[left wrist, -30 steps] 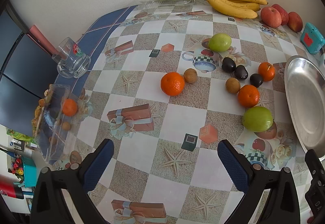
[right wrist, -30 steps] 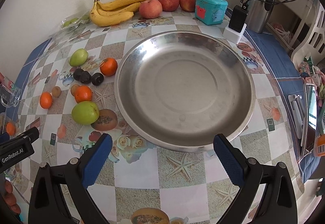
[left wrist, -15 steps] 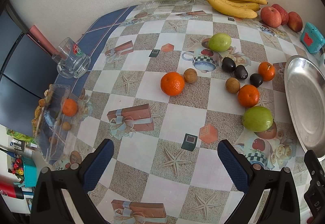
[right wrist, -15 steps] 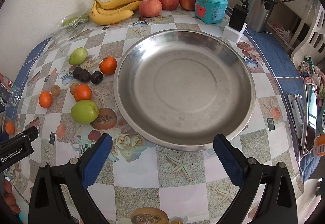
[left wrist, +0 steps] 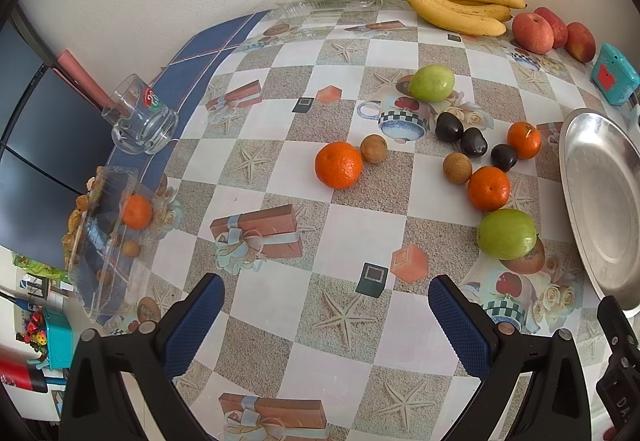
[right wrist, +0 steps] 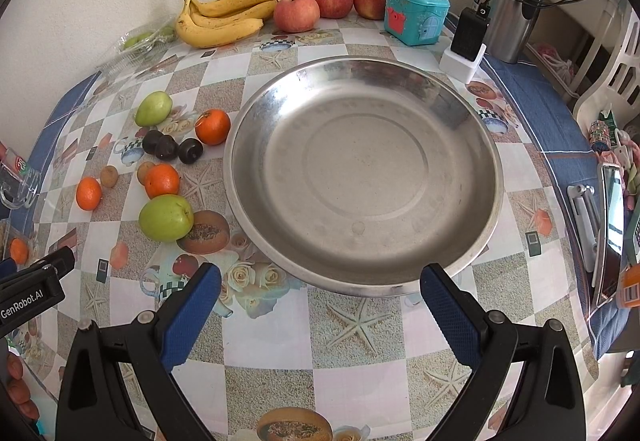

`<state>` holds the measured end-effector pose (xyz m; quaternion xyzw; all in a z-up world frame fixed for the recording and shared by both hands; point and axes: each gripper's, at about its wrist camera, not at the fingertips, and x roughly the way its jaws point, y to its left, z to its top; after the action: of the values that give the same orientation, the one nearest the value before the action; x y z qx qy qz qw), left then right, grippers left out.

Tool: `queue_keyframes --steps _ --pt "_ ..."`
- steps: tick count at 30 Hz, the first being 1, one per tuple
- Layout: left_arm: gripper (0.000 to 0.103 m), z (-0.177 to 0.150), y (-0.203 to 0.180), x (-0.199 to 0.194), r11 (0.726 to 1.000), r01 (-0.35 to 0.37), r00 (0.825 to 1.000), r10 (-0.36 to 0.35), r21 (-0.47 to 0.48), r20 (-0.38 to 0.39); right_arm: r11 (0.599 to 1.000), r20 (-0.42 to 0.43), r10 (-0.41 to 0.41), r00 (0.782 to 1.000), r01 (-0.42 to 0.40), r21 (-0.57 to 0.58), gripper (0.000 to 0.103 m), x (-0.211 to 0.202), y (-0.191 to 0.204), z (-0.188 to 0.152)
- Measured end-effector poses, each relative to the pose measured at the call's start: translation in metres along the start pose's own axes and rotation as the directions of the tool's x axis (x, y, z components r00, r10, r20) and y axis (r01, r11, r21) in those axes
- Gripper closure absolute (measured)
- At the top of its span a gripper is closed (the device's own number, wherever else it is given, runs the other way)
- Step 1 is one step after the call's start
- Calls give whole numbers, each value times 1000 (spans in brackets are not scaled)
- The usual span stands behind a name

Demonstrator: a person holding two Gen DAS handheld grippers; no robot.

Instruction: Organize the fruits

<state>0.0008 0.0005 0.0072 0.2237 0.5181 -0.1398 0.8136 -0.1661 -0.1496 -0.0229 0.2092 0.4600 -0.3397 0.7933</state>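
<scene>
Left of the steel dish [right wrist: 362,177], loose fruit lies on the table [left wrist: 360,341]. Both my left gripper [left wrist: 326,307] and right gripper [right wrist: 320,297] hang wide open, empty. I should take the nearest green fruit [left wrist: 506,234] first, squeezing gently at its widest part.

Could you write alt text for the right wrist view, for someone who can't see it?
A large empty round steel dish sits on a checkered tablecloth, with oranges and green fruit loose to its left. The open right gripper hovers before it.
</scene>
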Motion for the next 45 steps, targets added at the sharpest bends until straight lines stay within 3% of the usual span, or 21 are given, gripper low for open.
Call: queue_keyframes --steps 11,20,25,32,45 --pt "0 9 -1 -5 1000 16 999 -16 1 35 1000 -2 13 1000 -13 -1 3 3 3 0" --pt "0 40 14 -5 993 63 991 -49 -104 128 994 54 108 993 -107 -16 3 -4 19 15" --pt "0 53 23 7 985 85 992 -70 -151 102 983 63 181 981 -179 -48 3 -3 37 24" --pt "0 71 32 23 973 143 990 -138 -180 41 973 61 215 975 -208 -104 3 7 64 36" --pt "0 90 47 56 971 147 989 -148 -188 9 952 20 274 962 -268 -150 3 30 98 55"
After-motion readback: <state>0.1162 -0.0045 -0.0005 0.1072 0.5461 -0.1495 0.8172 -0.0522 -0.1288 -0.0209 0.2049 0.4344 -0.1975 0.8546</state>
